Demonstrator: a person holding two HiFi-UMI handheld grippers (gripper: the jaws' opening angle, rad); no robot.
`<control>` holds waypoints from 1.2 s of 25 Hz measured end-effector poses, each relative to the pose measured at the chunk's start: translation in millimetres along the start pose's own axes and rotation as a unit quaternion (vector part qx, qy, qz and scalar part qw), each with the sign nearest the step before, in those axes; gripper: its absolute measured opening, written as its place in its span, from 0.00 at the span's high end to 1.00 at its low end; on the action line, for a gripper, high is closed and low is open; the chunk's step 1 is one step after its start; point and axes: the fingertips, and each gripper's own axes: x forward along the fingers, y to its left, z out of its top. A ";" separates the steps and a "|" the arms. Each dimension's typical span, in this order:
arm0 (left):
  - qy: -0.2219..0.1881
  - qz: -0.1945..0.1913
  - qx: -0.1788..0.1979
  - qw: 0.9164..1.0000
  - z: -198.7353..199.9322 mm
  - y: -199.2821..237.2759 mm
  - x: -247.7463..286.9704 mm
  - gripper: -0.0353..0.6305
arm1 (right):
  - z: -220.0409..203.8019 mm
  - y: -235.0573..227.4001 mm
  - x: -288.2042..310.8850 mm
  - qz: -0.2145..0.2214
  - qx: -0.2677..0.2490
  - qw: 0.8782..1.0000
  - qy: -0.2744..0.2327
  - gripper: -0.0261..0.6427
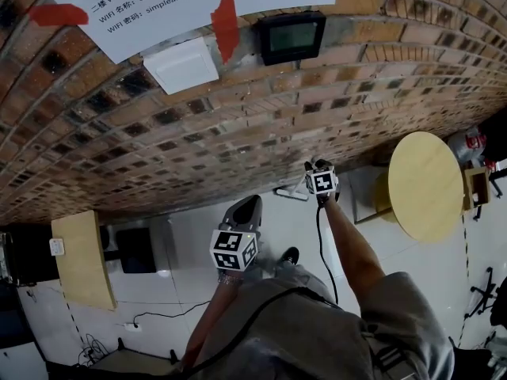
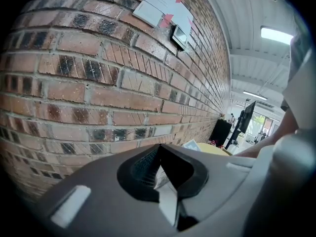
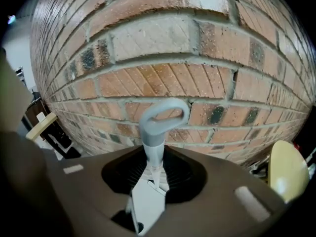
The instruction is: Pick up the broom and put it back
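Note:
The broom shows only as a grey handle with a loop end (image 3: 163, 120), standing upright against the brick wall in the right gripper view. My right gripper (image 3: 153, 174) is shut on that handle just below the loop. In the head view the right gripper (image 1: 318, 169) is low by the foot of the wall, and the rest of the broom is hidden under it. My left gripper (image 1: 243, 210) hangs over the floor to its left, apart from the broom. In the left gripper view the left gripper (image 2: 160, 181) has its pale jaws meeting in a point with nothing between them.
The brick wall (image 1: 238, 125) runs close ahead, with a black box (image 1: 293, 36) and taped paper notices on it. A white power strip (image 1: 291, 193) lies at its foot. A round wooden table (image 1: 425, 184) stands to the right, a wooden board (image 1: 79, 260) to the left.

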 end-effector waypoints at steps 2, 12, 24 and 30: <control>0.007 0.000 0.003 1.000 -2.2 -0.9 1.7 0.94 | 9.4 -13.1 9.9 -0.007 0.001 1.000 0.000 0.81; 0.018 0.000 0.007 1.000 -7.1 2.4 0.5 0.94 | 30.5 -35.8 27.2 -0.022 -0.006 1.000 0.000 0.80; 0.019 -0.008 0.012 1.000 -9.0 1.4 -6.5 0.94 | 38.3 -42.9 19.6 -0.032 0.031 0.999 0.000 0.66; 0.015 -0.015 0.015 1.000 -5.9 0.0 -8.9 0.94 | 32.2 -47.3 -2.0 -0.047 0.062 0.997 -0.013 0.66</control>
